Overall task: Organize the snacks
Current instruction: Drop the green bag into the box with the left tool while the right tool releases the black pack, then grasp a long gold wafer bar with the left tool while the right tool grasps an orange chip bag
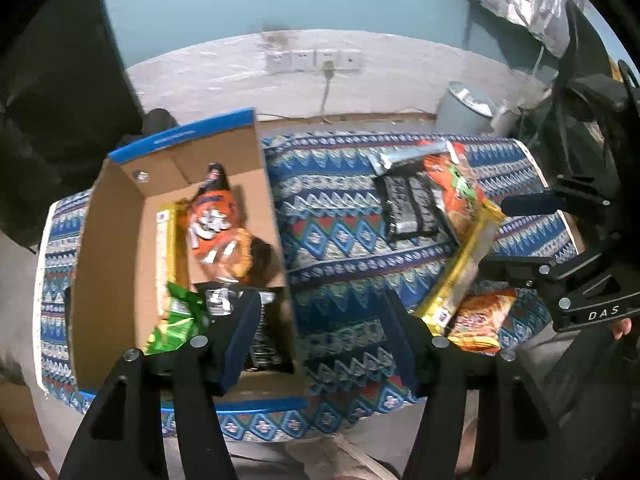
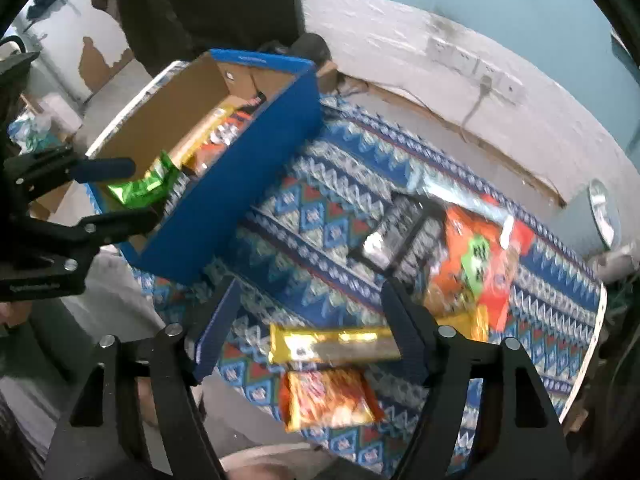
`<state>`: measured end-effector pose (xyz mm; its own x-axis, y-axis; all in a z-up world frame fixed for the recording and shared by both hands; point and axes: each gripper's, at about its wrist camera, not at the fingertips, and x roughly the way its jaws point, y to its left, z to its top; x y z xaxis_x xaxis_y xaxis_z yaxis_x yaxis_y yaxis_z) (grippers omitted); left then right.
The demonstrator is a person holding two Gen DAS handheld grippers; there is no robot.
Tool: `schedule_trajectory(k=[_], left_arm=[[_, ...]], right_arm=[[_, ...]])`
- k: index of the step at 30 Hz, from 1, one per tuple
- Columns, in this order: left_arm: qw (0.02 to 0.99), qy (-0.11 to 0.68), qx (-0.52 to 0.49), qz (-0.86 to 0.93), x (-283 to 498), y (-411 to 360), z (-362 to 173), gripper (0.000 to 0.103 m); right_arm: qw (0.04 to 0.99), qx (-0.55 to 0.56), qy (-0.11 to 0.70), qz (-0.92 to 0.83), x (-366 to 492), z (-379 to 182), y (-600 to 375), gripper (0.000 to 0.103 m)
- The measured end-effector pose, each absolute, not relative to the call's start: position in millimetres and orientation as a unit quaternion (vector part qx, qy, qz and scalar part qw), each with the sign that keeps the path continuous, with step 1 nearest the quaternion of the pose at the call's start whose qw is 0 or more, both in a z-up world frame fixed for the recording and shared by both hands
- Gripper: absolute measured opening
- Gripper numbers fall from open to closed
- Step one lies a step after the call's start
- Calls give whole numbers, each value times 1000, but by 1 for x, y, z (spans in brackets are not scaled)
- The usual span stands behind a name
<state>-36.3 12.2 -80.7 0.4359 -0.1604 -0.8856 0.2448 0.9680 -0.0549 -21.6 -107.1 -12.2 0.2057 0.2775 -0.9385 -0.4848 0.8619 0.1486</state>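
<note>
**Light, crinkly packets: pinch them across the flat middle**

You are dealing with soft foil and film wrappers that I judge nearly weightless, slippery and easy to crush. The long yellow packet [image 2: 334,345], low in the centre of the right wrist view, lies on the patterned cloth [image 2: 320,216] that covers the bench, just in front of your right hand-held gripper [image 2: 310,320]. Take it across its narrow width near the middle, not by an end seam, or it will likely droop and slide out. The orange snack bag [image 2: 330,398] just below it looks puffed with air; grip it gently at the sealed edge.

Your right jaws stand spread with nothing pinched. Your left hand-held gripper [image 1: 320,320] is likewise spread and empty, at the near wall of the cardboard box [image 1: 120,240] at the left of its view.

The box, brown inside and blue outside, already holds a green packet [image 1: 176,320] and an orange pack [image 1: 212,220]. The black multipack [image 1: 408,208] and a large orange bag [image 1: 456,192] lie on the cloth, upper right.
</note>
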Motion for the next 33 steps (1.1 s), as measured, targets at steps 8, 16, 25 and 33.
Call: schedule_trajectory(k=[8,16,25,33], left_arm=[[825,544,53,-147,-36,-17,-98,63],[805,565,74,-164,-40,-37,-116,63],[785,587,103,-171,-43,-54,-139,63],[777,601,91,-162,-39,-50,-146,63]], right_arm=[[748,-37,616,243,-32,-39,-140,78],[710,-12,661,242,-41,-73,-150,80],[681,-32,688,247,-50,-101,-140,83],[651,-110,710,245,-61,-134,-121,83]])
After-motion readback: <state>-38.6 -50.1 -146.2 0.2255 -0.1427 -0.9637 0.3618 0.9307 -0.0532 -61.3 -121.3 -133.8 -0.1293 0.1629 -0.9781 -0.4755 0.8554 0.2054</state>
